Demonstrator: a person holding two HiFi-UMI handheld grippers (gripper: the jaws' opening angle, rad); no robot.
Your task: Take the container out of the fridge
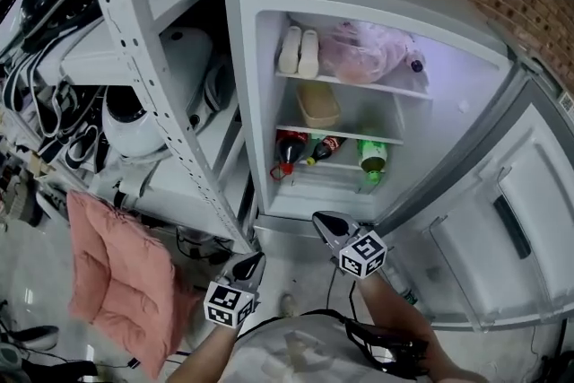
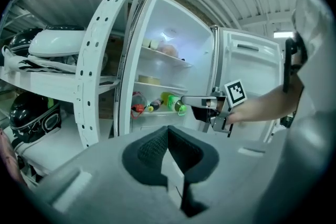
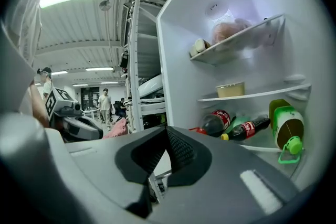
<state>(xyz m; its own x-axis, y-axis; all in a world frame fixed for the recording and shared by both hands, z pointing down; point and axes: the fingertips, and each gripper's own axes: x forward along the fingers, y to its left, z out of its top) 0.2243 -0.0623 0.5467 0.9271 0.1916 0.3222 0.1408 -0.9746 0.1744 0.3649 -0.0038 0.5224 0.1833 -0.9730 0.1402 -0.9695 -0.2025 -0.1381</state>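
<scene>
Beige container (image 1: pixel 317 105) sat in the open fridge (image 1: pixel 254 103); you aimed left tongs (image 1: pixel 252 262) and right tongs (image 1: pixel 323 221) there, both shut, empty.

1. The fridge door (image 1: pixel 502 211) runs past the head view's right edge
2. What the container (image 1: pixel 317 105) on the middle shelf holds cannot be told
3. The bag (image 1: pixel 363 52) on the top shelf is cloudy, and its contents stay unclear
4. The green bottle (image 3: pixel 286 126) is clipped by the dark rim of the right gripper view
5. The people (image 3: pixel 106 99) far back in that view are too small to make out
6. In the head view, the hand on the left gripper (image 1: pixel 254 259) is hidden under its marker cube
7. Print on the cola bottles (image 1: pixel 289 148) is too small to read
</scene>
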